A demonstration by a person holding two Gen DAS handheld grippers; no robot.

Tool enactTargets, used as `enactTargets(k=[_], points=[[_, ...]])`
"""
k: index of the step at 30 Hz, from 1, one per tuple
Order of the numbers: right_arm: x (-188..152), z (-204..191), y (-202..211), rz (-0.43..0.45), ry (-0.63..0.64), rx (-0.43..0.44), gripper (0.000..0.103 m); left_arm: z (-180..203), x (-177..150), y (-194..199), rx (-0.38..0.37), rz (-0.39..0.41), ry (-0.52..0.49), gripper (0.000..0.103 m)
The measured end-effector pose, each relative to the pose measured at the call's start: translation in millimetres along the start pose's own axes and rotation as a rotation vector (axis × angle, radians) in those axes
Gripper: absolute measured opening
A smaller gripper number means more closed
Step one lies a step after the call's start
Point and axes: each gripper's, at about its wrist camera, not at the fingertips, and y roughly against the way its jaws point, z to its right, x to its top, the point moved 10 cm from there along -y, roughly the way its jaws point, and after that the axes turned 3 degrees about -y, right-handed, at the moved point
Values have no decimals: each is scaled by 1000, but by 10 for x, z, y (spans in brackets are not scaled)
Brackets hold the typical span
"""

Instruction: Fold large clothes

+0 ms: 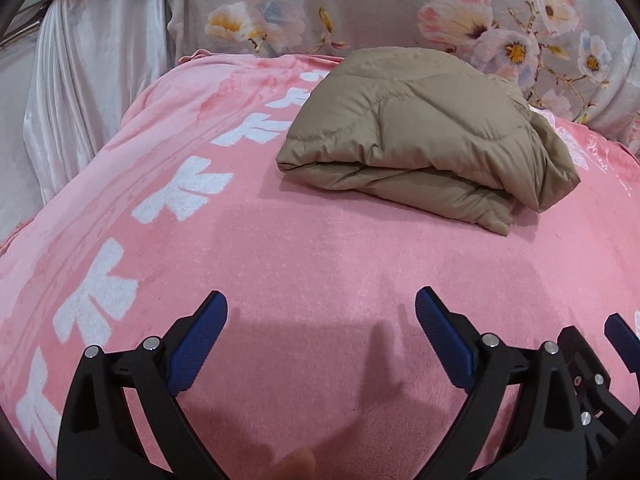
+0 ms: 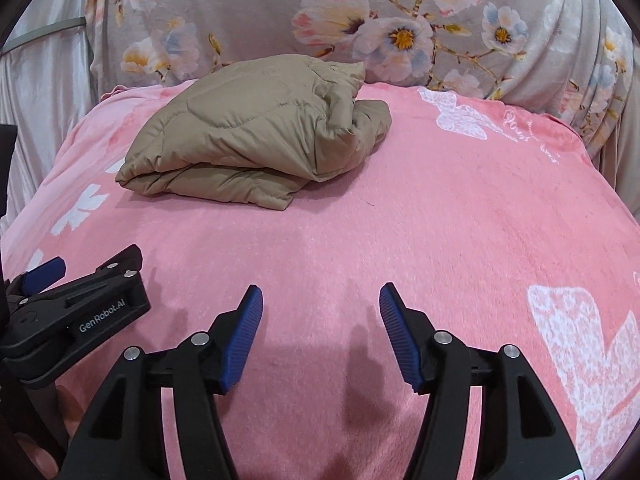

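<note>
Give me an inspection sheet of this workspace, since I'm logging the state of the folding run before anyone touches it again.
Surface: pink blanket with white flower prints, spread flat.
Job's things: tan padded jacket lying folded in a bundle toward the far side of the blanket; nothing is touching it.
Clutter: nothing seen.
Grippers: left gripper and right gripper both have their jaws spread and empty, above bare blanket on the near side, side by side, well short of the jacket.
Cables: nothing seen.
Surroundings: grey floral cloth rising behind the blanket; pale satin drape on the left.
</note>
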Motion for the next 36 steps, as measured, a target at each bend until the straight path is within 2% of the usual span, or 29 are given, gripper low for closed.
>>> enactTargets(k=[7, 36], points=[[-28, 11, -54, -25, -6, 6, 60, 154, 2, 20, 19, 12, -83, 93], [-60, -10, -69, -34, 3, 2, 60, 164, -7, 11, 21, -1, -78, 93]])
